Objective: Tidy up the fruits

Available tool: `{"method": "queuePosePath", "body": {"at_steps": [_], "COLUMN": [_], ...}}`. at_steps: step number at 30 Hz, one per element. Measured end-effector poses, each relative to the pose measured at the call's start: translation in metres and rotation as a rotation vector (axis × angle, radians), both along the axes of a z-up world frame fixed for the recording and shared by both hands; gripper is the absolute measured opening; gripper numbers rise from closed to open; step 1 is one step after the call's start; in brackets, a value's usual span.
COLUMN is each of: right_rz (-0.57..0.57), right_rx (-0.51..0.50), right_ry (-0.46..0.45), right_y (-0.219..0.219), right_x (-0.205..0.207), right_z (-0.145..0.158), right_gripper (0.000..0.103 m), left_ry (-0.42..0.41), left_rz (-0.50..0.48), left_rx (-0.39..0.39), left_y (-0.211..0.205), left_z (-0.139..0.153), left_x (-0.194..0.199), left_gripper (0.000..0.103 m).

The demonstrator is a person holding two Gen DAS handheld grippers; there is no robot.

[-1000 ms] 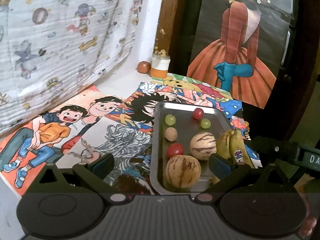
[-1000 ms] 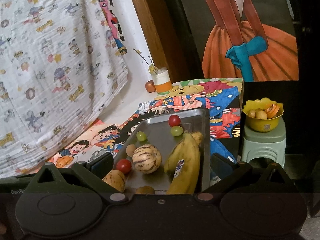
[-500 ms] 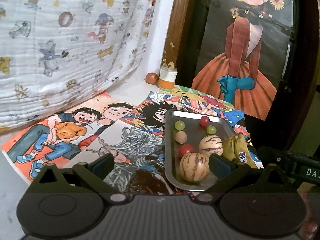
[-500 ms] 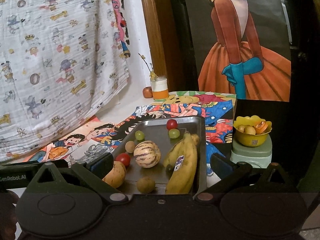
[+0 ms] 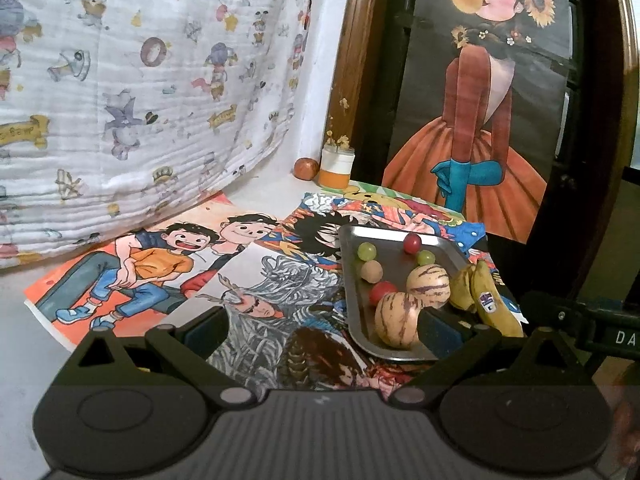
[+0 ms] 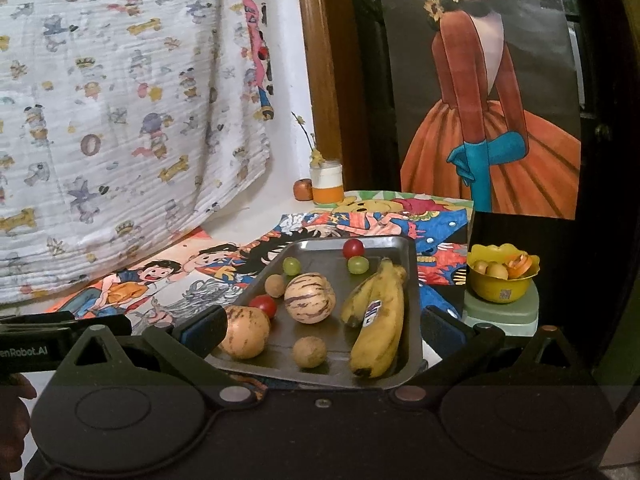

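Metal tray holds bananas, striped melons; both grippers' jaws released, empty.

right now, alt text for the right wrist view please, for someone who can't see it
A metal tray on cartoon posters holds bananas, two striped melons, red and green grapes and small brown fruits, framed by the open, empty right gripper. To its right, a yellow bowl of fruit sits on a pale green stool; a patterned cloth and a painting hang behind.
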State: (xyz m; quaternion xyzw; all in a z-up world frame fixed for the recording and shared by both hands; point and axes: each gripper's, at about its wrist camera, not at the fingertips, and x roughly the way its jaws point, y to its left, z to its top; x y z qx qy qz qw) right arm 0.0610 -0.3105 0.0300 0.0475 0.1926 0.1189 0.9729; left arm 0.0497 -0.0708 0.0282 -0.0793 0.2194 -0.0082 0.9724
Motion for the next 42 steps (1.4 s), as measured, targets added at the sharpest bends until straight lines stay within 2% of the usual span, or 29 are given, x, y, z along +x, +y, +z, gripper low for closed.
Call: {"method": "queuePosePath", "body": {"at_steps": [25,42], "right_rz": [0.013,0.022], "right_rx": [-0.041,-0.041], "right_ry": [-0.036,-0.048], "right_y": [0.008,0.014], "right_x": [-0.046,-0.055], "right_z": [-0.015,-0.026], "right_gripper": [0.102,0.102], "left_ry": [-0.022,-0.053], "left_rz": [0.007,0.014], "left_rx": [0.030,0.069], "left_y": [0.008,0.009], "left_z": [-0.009,-0.018], "left_x": [-0.047,-0.063], "left_gripper": [0.103,0.103]}}
